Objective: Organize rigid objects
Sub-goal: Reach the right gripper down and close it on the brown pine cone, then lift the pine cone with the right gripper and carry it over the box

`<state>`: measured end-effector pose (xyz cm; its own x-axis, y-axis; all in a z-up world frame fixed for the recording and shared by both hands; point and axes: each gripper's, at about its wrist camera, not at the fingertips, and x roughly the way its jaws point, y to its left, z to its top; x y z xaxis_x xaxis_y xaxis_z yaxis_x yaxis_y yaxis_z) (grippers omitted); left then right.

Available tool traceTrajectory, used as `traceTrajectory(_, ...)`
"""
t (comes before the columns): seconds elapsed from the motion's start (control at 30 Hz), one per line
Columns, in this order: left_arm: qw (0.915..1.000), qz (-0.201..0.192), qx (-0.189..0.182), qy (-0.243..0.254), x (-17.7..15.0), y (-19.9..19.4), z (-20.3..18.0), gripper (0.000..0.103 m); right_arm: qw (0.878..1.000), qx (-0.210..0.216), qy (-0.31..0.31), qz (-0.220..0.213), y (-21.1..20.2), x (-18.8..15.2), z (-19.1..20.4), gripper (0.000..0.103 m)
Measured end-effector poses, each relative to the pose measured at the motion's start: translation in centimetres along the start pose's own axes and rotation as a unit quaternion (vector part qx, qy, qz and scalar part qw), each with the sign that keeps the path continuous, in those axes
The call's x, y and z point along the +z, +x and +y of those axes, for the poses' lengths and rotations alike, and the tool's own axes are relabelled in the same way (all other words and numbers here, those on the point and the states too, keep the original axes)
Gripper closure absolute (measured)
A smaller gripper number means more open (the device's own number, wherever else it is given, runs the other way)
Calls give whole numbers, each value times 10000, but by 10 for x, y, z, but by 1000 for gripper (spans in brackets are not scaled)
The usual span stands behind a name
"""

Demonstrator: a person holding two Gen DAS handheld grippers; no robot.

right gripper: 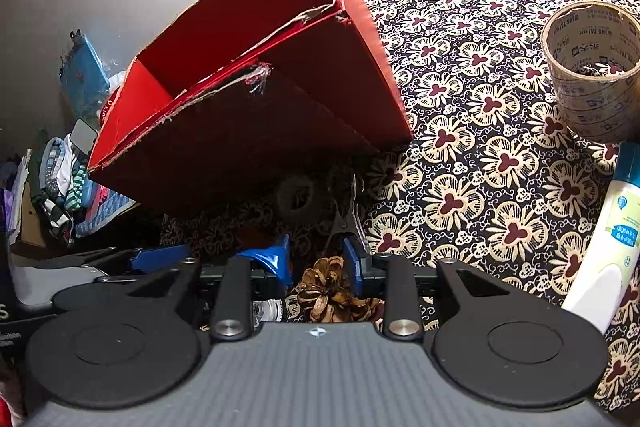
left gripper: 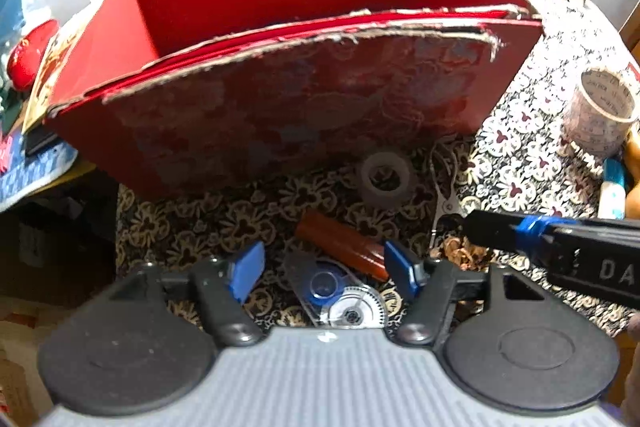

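I'm holding the left gripper (left gripper: 324,267) low over the floral cloth (right gripper: 480,147), jaws spread wide, nothing between them. A correction tape dispenser (left gripper: 340,301) and a brown cylinder (left gripper: 344,247) are lying just ahead of its fingers, touching each other. A grey tape ring (left gripper: 386,179) and a metal clip (left gripper: 444,195) are sitting further on, close to the red cardboard box (left gripper: 280,47), which is standing open-topped right behind them. The right gripper (right gripper: 318,259) is straddling a pine cone (right gripper: 332,291); I can't tell whether its pads are touching it. A clear tape roll (right gripper: 592,67) and a white bottle (right gripper: 604,247) are sitting off right, well apart from the box.
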<state>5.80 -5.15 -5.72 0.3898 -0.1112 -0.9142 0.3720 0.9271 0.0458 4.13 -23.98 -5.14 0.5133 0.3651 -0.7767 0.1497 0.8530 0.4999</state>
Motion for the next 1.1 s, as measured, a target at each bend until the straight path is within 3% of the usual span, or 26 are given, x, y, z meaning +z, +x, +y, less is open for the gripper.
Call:
traceTrajectory(0.13,9999,15,-103,64,0,2,-1,36,10000,22,11,66,-1,4,-6,90)
traceTrajectory(0.27,9987,-81,-435,270,-6,-2,-2,36,9996,131,73,221,0,5,-14,90)
traceTrajectory(0.47,9900,-118,-1313,500,-15,-6,-6,36,9984,275,189,451,4,5,-25,90)
traceTrajectory(0.6,9856,-17,-1622,480,-14,-1,-12,36,9970,413,326,571,7,6,-32,90)
traceTrajectory(1.03,9827,393,-1747,475,-10,20,-25,36,9896,702,772,992,25,5,-46,86)
traceTrajectory(1.1,9813,424,-1818,473,-10,20,-25,42,9871,744,976,1026,27,4,-50,86)
